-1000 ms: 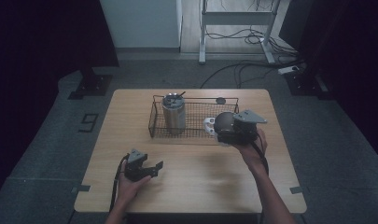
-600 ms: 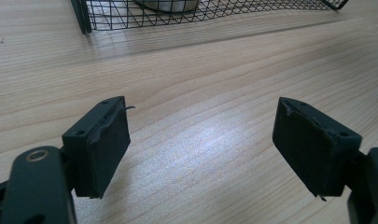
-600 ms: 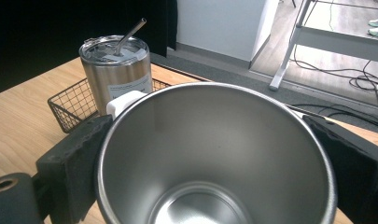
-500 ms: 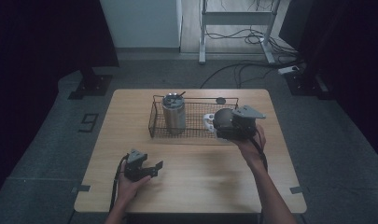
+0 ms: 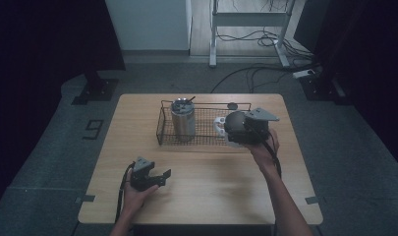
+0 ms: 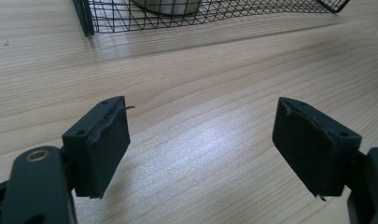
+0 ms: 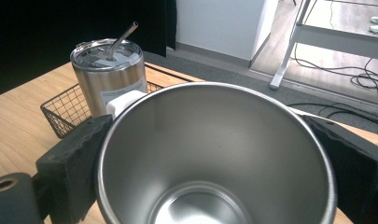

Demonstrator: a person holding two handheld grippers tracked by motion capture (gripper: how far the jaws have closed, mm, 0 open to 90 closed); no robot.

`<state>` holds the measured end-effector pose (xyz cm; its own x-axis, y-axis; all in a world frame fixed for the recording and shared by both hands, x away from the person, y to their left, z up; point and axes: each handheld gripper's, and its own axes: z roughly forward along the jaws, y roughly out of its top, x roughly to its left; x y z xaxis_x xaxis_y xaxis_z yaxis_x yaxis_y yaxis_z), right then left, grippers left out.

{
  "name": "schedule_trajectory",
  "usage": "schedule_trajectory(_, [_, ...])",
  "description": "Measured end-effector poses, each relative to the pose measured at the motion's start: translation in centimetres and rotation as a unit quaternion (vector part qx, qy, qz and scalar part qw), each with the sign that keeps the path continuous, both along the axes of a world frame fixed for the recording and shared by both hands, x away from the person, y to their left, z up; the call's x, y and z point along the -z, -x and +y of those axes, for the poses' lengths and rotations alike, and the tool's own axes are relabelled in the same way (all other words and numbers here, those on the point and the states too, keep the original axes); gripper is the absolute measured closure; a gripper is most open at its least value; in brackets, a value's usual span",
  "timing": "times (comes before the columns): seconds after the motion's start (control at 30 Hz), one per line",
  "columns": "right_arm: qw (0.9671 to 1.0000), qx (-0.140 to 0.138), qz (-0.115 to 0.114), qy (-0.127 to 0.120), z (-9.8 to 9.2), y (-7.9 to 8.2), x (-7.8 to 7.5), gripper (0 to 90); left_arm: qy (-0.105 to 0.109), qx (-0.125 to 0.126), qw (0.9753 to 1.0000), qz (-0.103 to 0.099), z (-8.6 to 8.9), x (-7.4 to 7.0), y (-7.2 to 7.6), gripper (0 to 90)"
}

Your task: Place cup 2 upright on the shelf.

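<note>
Dim room, grey floor, cables trailing off behind a light wood table. Using the wire basket as the landmark and going left to right: the left gripper rests on the table well in front of the basket's left end, jaws wide apart with nothing between them, just bare wood. Inside the basket, at its left end, a lidded tumbler with a straw stands upright. At the basket's right end the right gripper is clamped on the sides of an open steel cup. The cup sits upright, mouth up, with something white tucked next to it. The basket floor lies right below, so I'd guess it's a straight lower-and-let-go, and the right hand is obviously the closer one.
</note>
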<state>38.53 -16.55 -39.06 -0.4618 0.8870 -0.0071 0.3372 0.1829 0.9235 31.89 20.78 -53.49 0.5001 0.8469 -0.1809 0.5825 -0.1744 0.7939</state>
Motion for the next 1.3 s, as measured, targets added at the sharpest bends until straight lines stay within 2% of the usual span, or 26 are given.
schedule_trajectory(0.67, [1.0000,0.002,0.006,0.002,0.5,-1.3,0.3,6.0,0.003,-0.002,1.0000,-0.001,0.1,-0.1,0.1,19.1])
schedule_trajectory(1.3, [0.9997,0.015,0.019,0.006,0.7,-3.7,1.0,6.0,0.006,0.002,1.0000,0.000,0.0,-0.2,0.1,19.1])
